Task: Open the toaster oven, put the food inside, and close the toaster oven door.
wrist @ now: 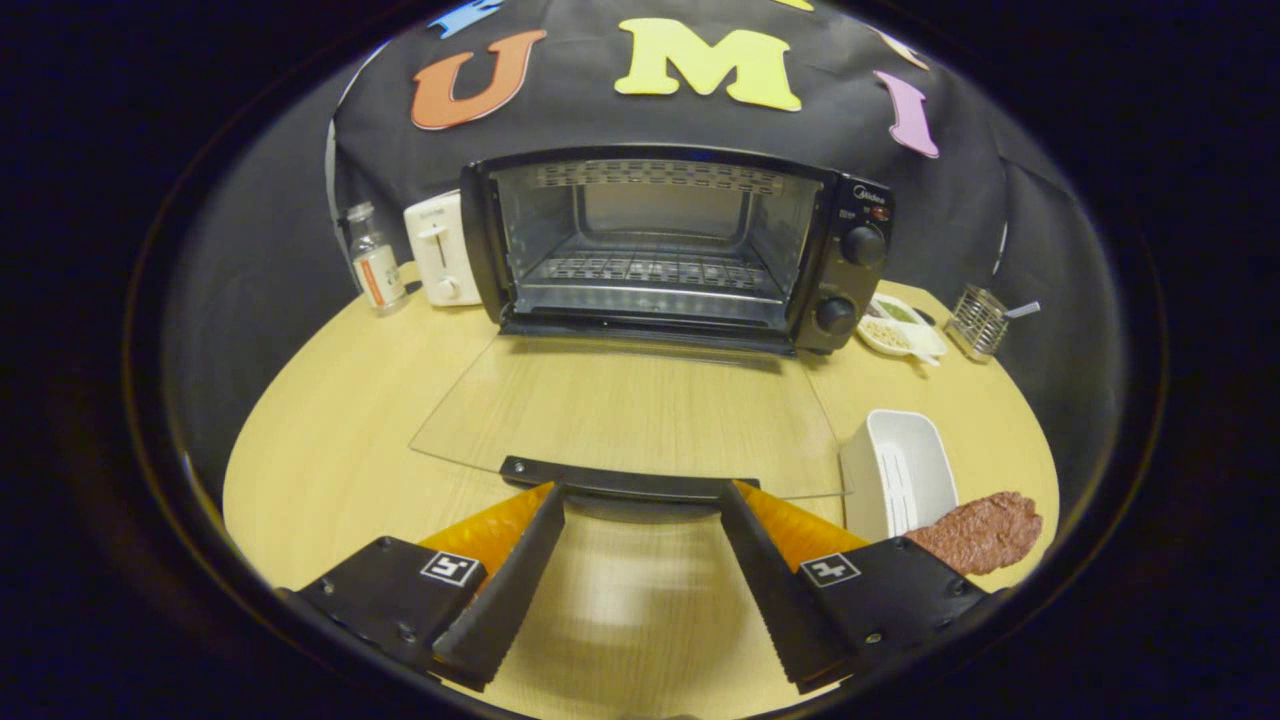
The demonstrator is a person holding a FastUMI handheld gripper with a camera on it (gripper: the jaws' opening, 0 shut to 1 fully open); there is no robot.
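**Oven open, meat off to the right**

The gripper (640, 492) is spread wide and empty, its tips at the door handle (628, 482). The meat (985, 530) lies right of the right finger, beside a white tray (900, 470), long axis slanting across the wooden table (330, 450). The toaster oven (665, 245) gapes beyond, its rack free

Toaster oven (680, 245) stood open, black, wire rack inside bare; its glass door (630, 415) lay flat toward the fingers. Brown meat slab (985, 530) lay right of the door, touching a white tray.
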